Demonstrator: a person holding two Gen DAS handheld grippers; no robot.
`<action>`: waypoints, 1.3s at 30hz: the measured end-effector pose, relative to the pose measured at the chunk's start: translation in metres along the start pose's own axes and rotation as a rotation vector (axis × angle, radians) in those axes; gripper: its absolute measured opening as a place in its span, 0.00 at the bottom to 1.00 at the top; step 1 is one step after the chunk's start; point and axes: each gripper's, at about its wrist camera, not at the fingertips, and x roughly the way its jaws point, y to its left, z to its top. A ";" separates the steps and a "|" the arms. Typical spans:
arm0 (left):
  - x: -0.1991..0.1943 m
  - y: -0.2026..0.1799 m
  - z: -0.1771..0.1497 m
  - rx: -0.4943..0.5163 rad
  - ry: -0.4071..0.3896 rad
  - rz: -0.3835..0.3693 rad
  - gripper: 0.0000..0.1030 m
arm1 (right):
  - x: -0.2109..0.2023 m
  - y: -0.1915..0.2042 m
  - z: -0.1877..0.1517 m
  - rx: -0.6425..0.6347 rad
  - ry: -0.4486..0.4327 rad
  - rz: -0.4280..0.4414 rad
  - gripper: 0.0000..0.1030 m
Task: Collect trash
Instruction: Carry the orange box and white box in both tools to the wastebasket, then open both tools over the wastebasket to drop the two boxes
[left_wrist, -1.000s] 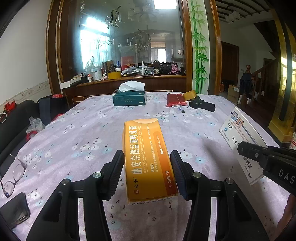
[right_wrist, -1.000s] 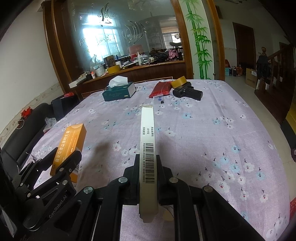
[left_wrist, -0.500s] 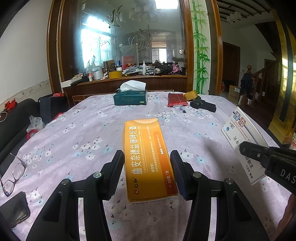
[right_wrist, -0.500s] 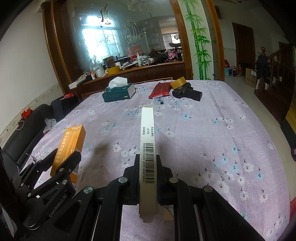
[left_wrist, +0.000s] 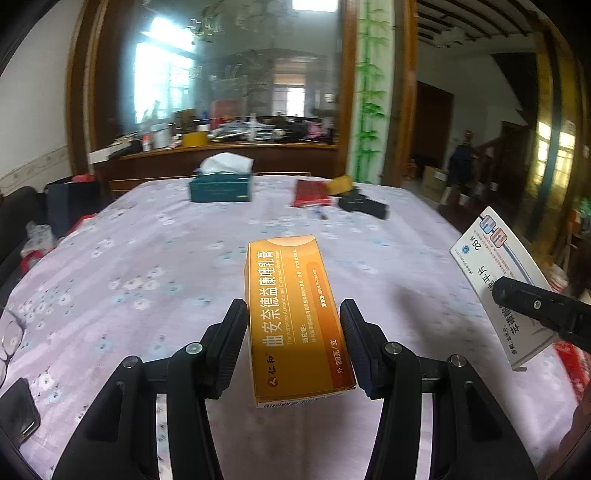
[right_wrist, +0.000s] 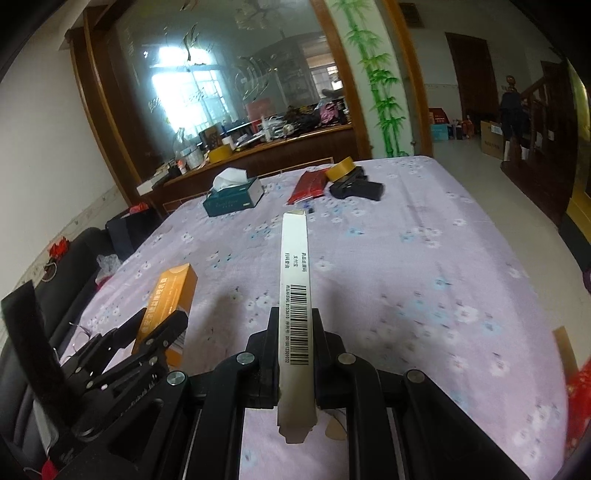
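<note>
A home: floral-clothed table (right_wrist: 424, 258), tissue box (right_wrist: 236, 197), staircase (right_wrist: 543, 110).

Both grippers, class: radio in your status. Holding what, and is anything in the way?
Left gripper shut on orange box, lifted. Right gripper shut on flattened white box. No bin in view; nothing blocking.

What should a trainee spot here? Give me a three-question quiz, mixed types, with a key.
1. True or false: the left gripper grips an orange cardboard medicine box.
2. The right gripper clamps: A) a glass bottle, B) a flat white barcoded carton, C) a metal spoon.
3. What colour is the cardboard tissue box on the flowered tablecloth?
Key: 1 true; 2 B; 3 teal.
</note>
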 end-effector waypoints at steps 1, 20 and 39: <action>-0.004 -0.006 0.001 0.004 0.001 -0.018 0.49 | -0.010 -0.006 -0.001 0.010 -0.008 -0.001 0.13; -0.070 -0.256 -0.016 0.222 0.156 -0.540 0.49 | -0.189 -0.199 -0.065 0.346 -0.185 -0.191 0.13; -0.066 -0.326 -0.041 0.266 0.191 -0.561 0.70 | -0.245 -0.273 -0.098 0.466 -0.201 -0.403 0.60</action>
